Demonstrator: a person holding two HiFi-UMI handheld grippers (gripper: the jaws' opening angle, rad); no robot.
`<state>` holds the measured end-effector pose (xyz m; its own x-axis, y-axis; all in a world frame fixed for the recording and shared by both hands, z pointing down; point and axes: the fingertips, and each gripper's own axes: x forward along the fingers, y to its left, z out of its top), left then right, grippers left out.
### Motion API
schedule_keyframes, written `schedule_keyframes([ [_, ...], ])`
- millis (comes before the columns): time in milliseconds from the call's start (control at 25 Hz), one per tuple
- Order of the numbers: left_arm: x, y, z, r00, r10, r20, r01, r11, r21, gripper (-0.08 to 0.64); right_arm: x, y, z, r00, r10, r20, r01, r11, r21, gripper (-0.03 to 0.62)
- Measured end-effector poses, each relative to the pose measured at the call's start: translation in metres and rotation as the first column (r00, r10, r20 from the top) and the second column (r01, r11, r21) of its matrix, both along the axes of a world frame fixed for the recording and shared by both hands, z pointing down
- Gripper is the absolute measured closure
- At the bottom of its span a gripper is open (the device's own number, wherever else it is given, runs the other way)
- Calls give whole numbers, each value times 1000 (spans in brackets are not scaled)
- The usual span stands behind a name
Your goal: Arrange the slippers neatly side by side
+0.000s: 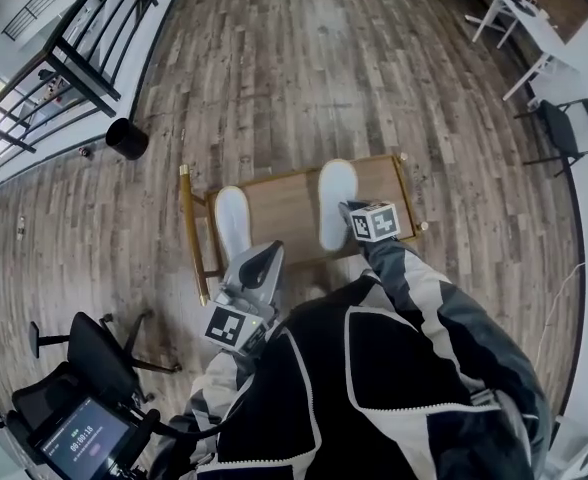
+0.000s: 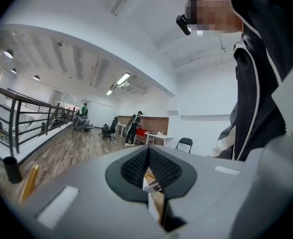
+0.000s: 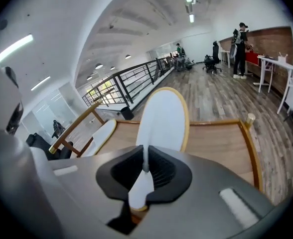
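Here, the right gripper has its fingers pinching the heel edge of one white slipper on the table. The other slipper lies apart, left of those fingers. The left gripper waits with fingers pressed together, empty. The next move likely calls for drawing the held slipper leftward until the pair sits parallel.

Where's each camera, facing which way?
Head view: on the head, steeply down at wooden tray, held slipper, other slipper; jacket, left gripper, right gripper show.
Left gripper view: on left gripper, level across the room; shut jaws, jacket show.
Right gripper view: on right gripper, down at held slipper; jaws clamp it.
Shared: head and right gripper views show wooden tray, both slippers.
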<state>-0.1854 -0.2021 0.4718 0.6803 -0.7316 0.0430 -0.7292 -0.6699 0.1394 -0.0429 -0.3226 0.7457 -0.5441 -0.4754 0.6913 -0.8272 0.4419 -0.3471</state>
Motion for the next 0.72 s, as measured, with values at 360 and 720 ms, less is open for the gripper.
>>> schedule_keyframes([
  [360,-12,-9,0,998,-62,-13,62,998,7,540,-41,33,-145,979,-181,91,133,913,385,566],
  [720,-5,0,-21,999,-48,-26,49,997,54,540,-43,106,-246,938,-345,24,253,730,635,566],
])
